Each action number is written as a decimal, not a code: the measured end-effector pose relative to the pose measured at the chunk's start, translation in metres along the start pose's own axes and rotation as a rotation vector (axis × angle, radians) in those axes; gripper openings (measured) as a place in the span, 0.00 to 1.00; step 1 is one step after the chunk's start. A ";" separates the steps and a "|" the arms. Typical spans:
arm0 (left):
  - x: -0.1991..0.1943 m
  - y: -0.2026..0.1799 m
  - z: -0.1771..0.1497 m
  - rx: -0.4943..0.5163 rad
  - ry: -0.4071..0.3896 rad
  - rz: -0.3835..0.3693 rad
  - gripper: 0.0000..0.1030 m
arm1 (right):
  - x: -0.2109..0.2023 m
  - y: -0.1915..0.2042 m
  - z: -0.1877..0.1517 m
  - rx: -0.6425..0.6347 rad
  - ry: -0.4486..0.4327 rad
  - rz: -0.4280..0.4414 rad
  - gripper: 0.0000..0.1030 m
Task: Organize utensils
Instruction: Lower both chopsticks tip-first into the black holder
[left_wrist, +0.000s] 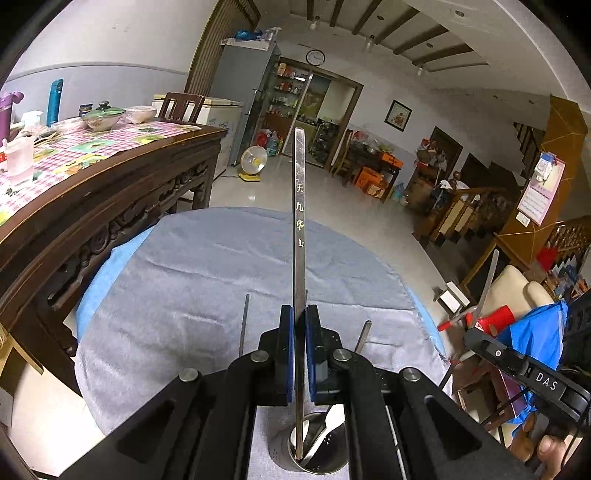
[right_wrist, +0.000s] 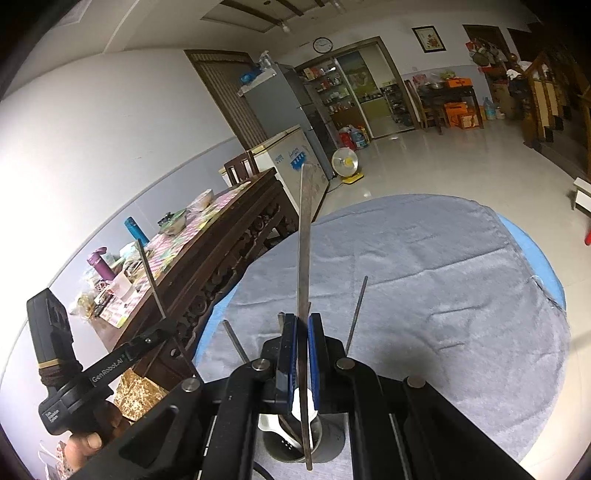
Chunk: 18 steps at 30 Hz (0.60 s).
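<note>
Left gripper clamped on chopstick, right gripper on another; lower tips over holder, half hidden by gripper frames, on cloth

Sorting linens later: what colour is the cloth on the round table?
Grey cloth over a blue table edge, clearest in the right wrist view.

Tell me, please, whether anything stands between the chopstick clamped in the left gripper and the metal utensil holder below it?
Nothing visible blocks it. The chopstick in the left gripper already has its lower end inside the utensil holder. A white spoon leans in the holder beside it, leaving room.
</note>
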<state>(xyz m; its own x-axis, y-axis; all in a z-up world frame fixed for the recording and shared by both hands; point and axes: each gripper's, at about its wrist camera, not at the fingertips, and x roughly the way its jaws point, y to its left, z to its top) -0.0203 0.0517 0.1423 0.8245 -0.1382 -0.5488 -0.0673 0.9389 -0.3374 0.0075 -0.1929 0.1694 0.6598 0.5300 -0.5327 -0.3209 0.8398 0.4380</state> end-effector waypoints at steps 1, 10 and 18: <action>0.000 -0.001 0.000 0.002 -0.003 0.000 0.06 | 0.000 0.001 0.000 -0.002 -0.002 0.002 0.07; -0.002 -0.002 0.001 -0.011 -0.042 -0.035 0.06 | 0.001 0.010 -0.003 -0.015 -0.025 0.026 0.07; -0.001 -0.011 -0.003 0.015 -0.080 -0.055 0.06 | 0.008 0.021 -0.010 -0.042 -0.047 0.031 0.07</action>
<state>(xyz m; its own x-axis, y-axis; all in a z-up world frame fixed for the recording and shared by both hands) -0.0221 0.0406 0.1439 0.8688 -0.1651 -0.4669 -0.0125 0.9352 -0.3540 -0.0005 -0.1697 0.1669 0.6804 0.5501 -0.4841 -0.3693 0.8280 0.4219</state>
